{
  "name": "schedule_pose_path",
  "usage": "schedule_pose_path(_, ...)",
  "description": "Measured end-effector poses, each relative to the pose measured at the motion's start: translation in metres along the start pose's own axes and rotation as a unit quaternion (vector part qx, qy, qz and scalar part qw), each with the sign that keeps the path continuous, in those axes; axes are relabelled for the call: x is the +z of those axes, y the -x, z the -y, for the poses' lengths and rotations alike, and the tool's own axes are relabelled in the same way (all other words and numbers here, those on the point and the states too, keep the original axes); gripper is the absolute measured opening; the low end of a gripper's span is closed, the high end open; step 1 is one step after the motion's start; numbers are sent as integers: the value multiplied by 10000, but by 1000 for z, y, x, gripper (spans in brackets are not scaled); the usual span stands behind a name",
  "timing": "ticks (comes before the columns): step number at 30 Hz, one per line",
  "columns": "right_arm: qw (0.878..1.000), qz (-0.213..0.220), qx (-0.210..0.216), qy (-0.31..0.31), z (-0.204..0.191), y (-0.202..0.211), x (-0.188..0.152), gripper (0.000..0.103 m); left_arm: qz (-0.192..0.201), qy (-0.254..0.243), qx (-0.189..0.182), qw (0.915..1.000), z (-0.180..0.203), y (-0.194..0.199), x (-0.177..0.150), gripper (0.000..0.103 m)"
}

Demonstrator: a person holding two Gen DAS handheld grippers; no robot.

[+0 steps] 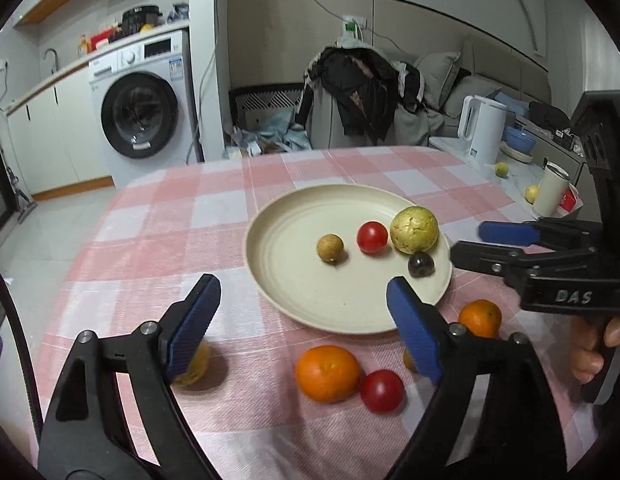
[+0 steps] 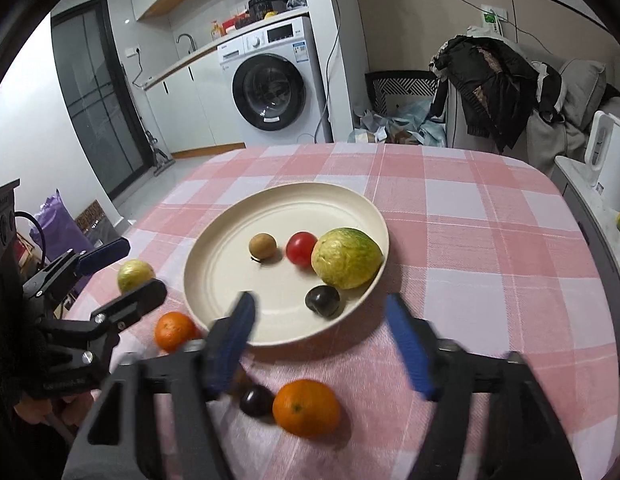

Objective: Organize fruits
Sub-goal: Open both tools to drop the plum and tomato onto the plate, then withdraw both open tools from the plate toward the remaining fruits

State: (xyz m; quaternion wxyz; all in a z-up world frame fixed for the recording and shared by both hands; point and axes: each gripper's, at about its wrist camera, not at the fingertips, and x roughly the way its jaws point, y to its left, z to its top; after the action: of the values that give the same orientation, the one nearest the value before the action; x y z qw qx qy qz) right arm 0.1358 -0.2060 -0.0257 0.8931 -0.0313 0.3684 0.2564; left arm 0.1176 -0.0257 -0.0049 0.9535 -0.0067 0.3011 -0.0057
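Four fruits already lay in my round cream plate (image 1: 277, 280); several oranges and small fruits remained on the pink checked tablecloth (image 2: 490, 240). My left gripper (image 1: 303, 304) and right gripper (image 2: 320, 316) both hung spread wide, holding nothing.

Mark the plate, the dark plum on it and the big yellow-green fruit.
plate (image 2: 229, 264), right wrist view, bare inner floor.
dark plum (image 2: 323, 300), right wrist view, its top.
big yellow-green fruit (image 2: 346, 258), right wrist view, middle of its skin.

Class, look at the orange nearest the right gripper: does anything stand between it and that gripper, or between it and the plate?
Nothing blocks the open right gripper from the orange; it lies below the spread fingers. A dark plum touches its left side. The tablecloth up to the plate rim looks clear.
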Motion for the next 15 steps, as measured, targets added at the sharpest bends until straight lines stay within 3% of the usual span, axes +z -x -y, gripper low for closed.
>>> schedule_pose_path(1, 10000, 64, -2, -17, 0, 5, -1, 93, 10, -10, 9, 10000, -2, 6, -1, 85)
schedule_pose_path(4, 9996, 269, 61, -74, 1, 18, -5, 102, 79, -14, -53, 10000, -6, 22, -6, 95)
schedule_pose_path(5, 9995, 275, 128, -80, 1, 20, -5, 103, 146, -2, -51, 9999, -7, 28, -7, 102)
schedule_pose_path(9, 9994, 196, 279, 47, -5, 30, -11, 103, 317, 58, -53, 9995, -12, 52, -14, 102)
schedule_pose_path(15, 9994, 114, 120, 296, -12, 36, -24, 103, 391, 158, 27, 9991, -21, 71, -17, 102)
